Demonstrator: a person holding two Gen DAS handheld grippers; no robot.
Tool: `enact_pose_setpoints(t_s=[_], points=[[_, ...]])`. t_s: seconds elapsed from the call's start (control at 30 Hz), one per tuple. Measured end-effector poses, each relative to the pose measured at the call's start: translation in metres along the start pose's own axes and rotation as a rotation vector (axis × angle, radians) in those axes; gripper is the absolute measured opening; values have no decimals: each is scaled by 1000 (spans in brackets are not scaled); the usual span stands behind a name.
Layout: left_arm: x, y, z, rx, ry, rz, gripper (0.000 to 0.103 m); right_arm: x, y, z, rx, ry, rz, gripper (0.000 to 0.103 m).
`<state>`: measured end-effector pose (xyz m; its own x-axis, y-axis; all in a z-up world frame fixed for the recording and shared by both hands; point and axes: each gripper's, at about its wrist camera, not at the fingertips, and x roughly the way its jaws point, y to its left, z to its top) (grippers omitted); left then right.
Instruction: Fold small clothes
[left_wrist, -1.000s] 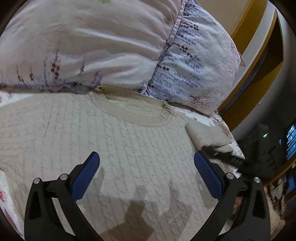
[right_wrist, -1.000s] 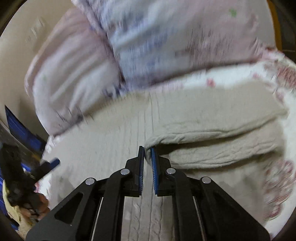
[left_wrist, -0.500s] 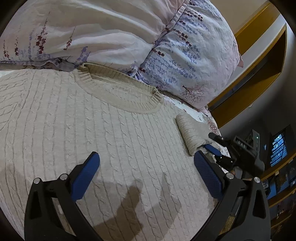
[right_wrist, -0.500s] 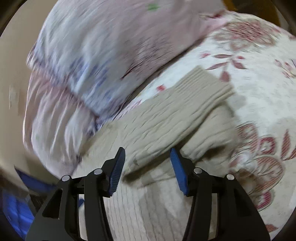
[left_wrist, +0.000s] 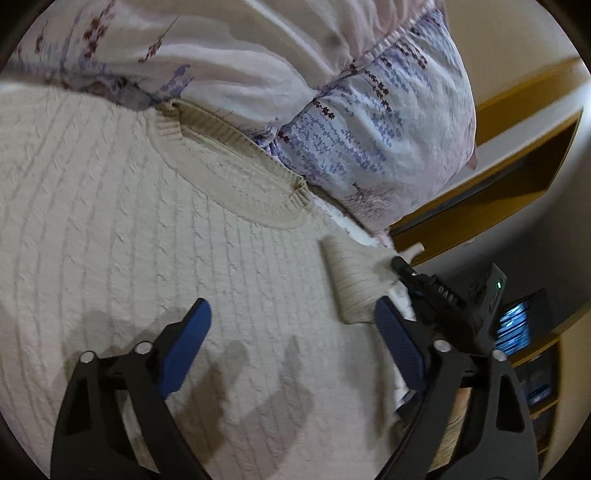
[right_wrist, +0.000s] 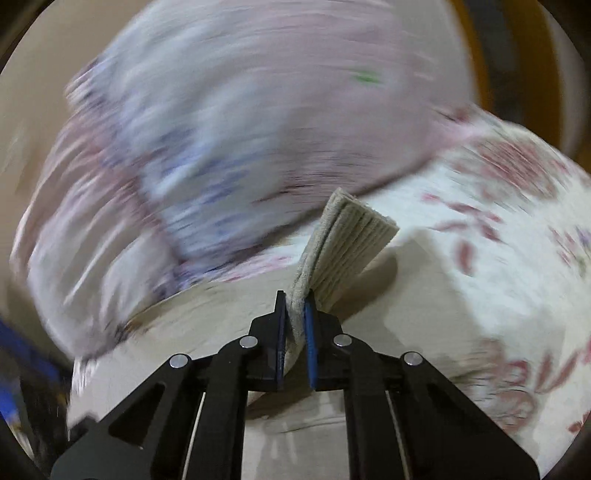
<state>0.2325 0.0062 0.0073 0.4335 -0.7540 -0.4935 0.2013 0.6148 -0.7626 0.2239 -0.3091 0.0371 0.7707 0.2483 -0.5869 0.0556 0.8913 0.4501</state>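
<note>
A beige cable-knit sweater (left_wrist: 147, 240) lies flat on the bed, neckline toward the pillows. My left gripper (left_wrist: 291, 332) is open and empty just above its chest. The sweater's sleeve (left_wrist: 351, 284) is folded at the right edge. My right gripper (right_wrist: 295, 317) is shut on the sleeve cuff (right_wrist: 351, 243) and holds it lifted off the bed. The right gripper also shows in the left wrist view (left_wrist: 436, 291), at the sleeve.
Floral pillows (left_wrist: 369, 122) lie against the sweater's neckline. A floral bedsheet (right_wrist: 498, 277) extends to the right of the sleeve. A wooden headboard or shelf (left_wrist: 517, 177) stands at the far right. The right wrist view is motion-blurred.
My right gripper opened, then closed on the sleeve cuff and lifted it. My left gripper stayed open and shifted toward the sweater's right side.
</note>
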Motion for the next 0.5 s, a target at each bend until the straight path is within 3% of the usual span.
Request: enact_pose_setpoints(t_s=[0.13,0.27,0.43,0.5], points=[[8,6,2,-69,14,-36,85,18,68,-31,-297,121,143,9],[11,13,3,-118,13,-37,85,44,107,-66,-484,281,195,14],[7,17,7,-141,-16,-8,84,44,92,-71,-386,358,242,34],[9,20,9,-154,-20,14,78,34,78,-65,-296,376,254,50]])
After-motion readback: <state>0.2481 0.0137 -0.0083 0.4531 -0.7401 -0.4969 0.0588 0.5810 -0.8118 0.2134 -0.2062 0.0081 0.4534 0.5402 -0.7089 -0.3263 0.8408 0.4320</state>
